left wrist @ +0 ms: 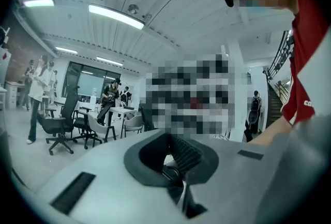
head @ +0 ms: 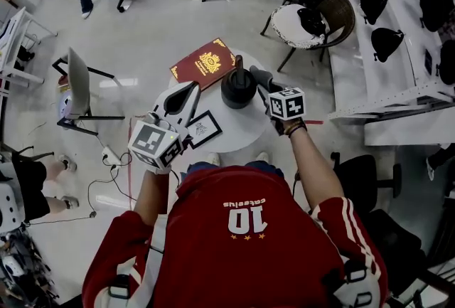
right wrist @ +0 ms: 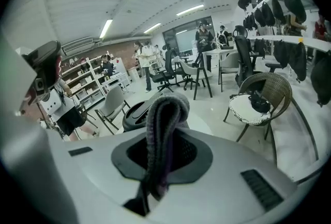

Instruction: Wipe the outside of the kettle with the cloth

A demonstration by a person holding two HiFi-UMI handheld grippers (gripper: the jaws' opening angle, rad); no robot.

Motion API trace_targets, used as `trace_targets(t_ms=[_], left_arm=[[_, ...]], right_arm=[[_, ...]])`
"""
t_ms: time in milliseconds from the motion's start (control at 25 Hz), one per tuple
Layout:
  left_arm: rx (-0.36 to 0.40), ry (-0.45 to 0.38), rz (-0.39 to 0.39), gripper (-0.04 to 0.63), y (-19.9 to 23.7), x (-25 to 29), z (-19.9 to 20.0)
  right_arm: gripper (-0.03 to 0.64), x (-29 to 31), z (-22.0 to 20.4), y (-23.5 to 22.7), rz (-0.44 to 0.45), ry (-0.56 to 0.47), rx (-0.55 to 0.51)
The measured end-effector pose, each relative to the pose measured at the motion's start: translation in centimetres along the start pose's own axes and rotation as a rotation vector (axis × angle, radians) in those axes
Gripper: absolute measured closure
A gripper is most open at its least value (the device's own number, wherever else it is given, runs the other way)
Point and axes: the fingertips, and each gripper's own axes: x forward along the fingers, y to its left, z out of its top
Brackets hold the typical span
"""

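Note:
A black kettle (head: 238, 87) stands on the small round white table (head: 242, 130). My right gripper (head: 264, 85) is just right of it, shut on a grey-purple cloth (head: 259, 76). In the right gripper view the cloth (right wrist: 164, 114) folds over the jaws of the right gripper (right wrist: 163, 153), and the kettle (right wrist: 133, 115) shows just behind it. My left gripper (head: 186, 94) hovers over the table's left side, apart from the kettle, tilted upward. In its own view the left gripper (left wrist: 175, 168) has its jaws together with nothing between them, and the kettle is out of that view.
A red book (head: 204, 63) lies at the table's far left and a small black-framed picture (head: 205, 129) near the front. A wicker chair (head: 316, 15) stands behind on the right, a grey chair (head: 77, 86) on the left. People and office chairs fill the room beyond.

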Motion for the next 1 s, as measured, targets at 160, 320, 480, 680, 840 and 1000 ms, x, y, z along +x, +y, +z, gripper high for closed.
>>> trace_targets(t_ms=[160,320,480,680,840,1000], left_arm=[[0.001,0.004,-0.041,0.588,0.2,0.3,0.1],[-0.007,0.019,-0.075,0.588,0.5,0.3,-0.1],[-0.007,0.021,-0.115,0.588,0.8,0.2,-0.6],[-0.001,0.013,-0.158,0.588,1.4,-0.1,-0.5],[-0.003,0.019,-0.187,0.588,1.8,-0.6,-0.9],[-0.004,0.021,-0.213,0.588,2.0,-0.9,-1.2]], right_arm=[[0.561,-0.5,-1.0,0.4,-0.021,0.007,0.014],[0.561,-1.1,-1.8,0.8,-0.05,0.003,0.036],[0.561,-1.3,-2.6,1.5,-0.07,0.002,0.052],[0.561,-1.5,-3.3,2.7,-0.093,0.005,0.065],[0.561,-1.3,-4.1,4.0,-0.103,0.0,0.083],[0.561,-0.9,-4.9,5.3,-0.108,0.005,0.09]])
